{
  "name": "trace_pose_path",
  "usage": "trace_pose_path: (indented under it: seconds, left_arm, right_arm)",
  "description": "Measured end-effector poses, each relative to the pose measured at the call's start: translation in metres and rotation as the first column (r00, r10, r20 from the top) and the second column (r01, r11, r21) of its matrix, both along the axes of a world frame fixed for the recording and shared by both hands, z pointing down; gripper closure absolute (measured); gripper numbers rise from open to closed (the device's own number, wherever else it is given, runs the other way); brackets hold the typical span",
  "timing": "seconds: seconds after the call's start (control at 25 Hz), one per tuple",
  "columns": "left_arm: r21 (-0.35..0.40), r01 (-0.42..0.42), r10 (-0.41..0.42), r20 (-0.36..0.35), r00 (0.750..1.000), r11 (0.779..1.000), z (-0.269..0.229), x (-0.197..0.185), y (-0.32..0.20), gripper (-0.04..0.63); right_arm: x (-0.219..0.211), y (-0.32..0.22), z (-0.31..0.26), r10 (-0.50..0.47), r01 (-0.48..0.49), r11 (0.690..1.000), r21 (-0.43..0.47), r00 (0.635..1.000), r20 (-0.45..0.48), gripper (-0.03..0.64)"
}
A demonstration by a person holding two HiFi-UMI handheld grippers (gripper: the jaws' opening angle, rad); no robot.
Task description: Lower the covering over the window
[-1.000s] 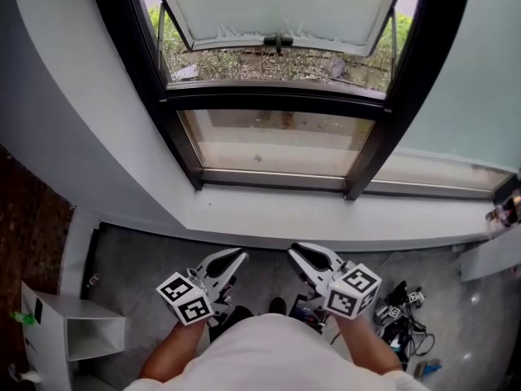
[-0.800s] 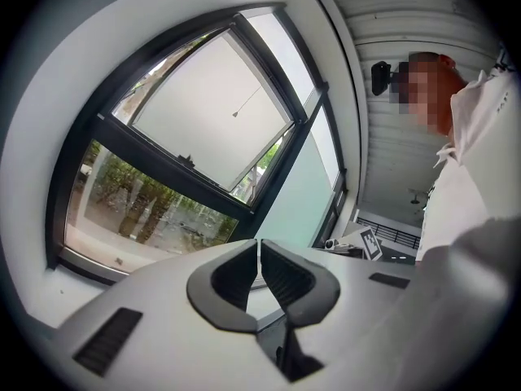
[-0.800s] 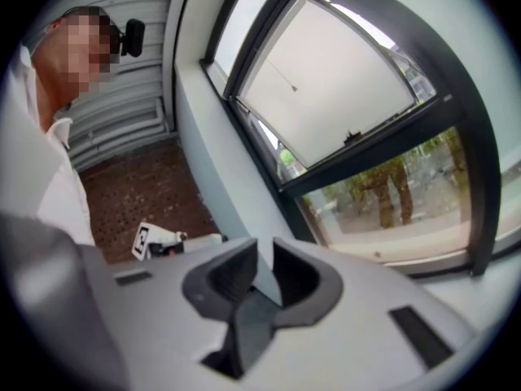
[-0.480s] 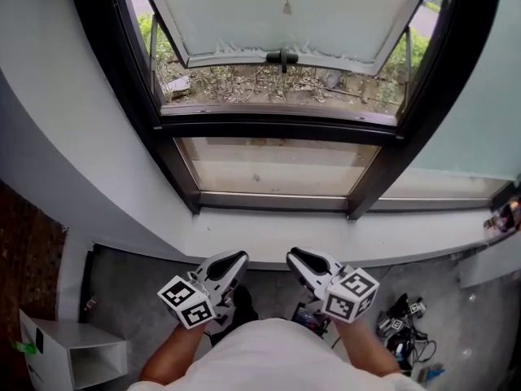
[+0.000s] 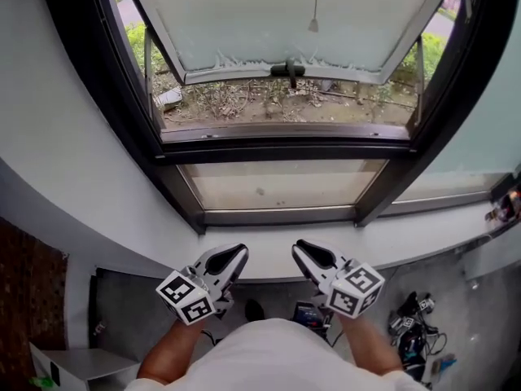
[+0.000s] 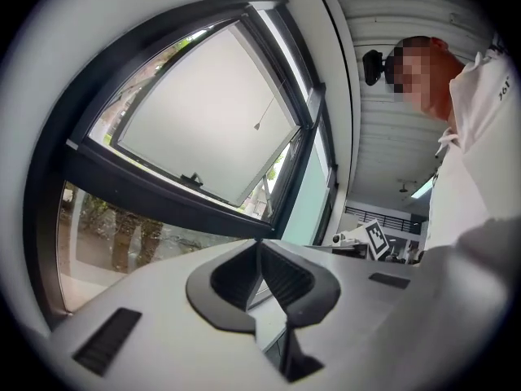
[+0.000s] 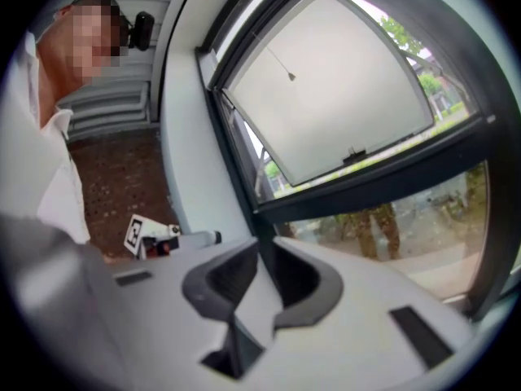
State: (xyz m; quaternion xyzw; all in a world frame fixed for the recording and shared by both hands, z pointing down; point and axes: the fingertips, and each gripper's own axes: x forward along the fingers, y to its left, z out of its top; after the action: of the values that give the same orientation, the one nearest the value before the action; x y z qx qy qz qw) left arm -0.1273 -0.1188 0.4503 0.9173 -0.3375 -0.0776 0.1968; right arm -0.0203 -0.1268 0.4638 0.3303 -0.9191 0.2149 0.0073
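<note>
Left gripper (image 5: 234, 256), fingers pressed together, and right gripper (image 5: 301, 252), fingers a slit apart, are both hovering empty before the window (image 5: 285, 149), apparently because the cord (image 5: 313, 24) of the covering, itself out of view, is hanging well above and beyond the fingers.

A white shelf unit (image 5: 89, 366) stands on the grey floor (image 5: 134, 296) at the lower left, beside a dark brick wall (image 5: 24, 292). At the lower right, a tangle of black cables and small gear (image 5: 411, 336) lies on the floor. A small reddish item (image 5: 506, 206), too small to make out, sits at the right edge. Outdoors, green bushes (image 5: 134, 43) border bare ground strewn with twigs (image 5: 269, 100).
</note>
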Motion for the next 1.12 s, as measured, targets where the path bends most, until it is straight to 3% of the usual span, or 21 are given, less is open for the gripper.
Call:
trace_pose_path:
  seconds: [0.24, 0.52, 0.72, 0.88, 1.12]
  left_arm:
    - [0.036, -0.034, 0.033, 0.003, 0.999, 0.999, -0.011, -0.001, -0.02, 0.577]
    - [0.069, -0.009, 0.008, 0.021, 1.0, 0.998, -0.022, 0.012, -0.045, 0.577]
    - [0.126, 0.009, -0.015, 0.053, 0.998, 0.992, -0.044, 0.019, -0.069, 0.577]
    - [0.234, 0.004, -0.032, 0.116, 0.993, 0.972, -0.083, 0.018, -0.093, 0.577]
    - [0.408, 0.006, -0.096, 0.2, 0.975, 0.913, -0.157, 0.01, -0.13, 0.577]
  right_arm:
    - [-0.003, -0.019, -0.009, 0.014, -0.013, 1.0, 0.024, 1.0, -0.024, 0.554]
    - [0.009, -0.045, -0.02, -0.02, 0.025, 0.997, 0.072, 0.997, -0.072, 0.554]
    - [0.019, -0.071, -0.043, -0.035, 0.063, 0.984, 0.169, 0.986, -0.165, 0.554]
    - [0.027, -0.102, -0.082, -0.011, 0.089, 0.952, 0.293, 0.966, -0.258, 0.554]
    - [0.041, -0.142, -0.153, 0.068, 0.075, 0.897, 0.436, 0.951, -0.303, 0.554]
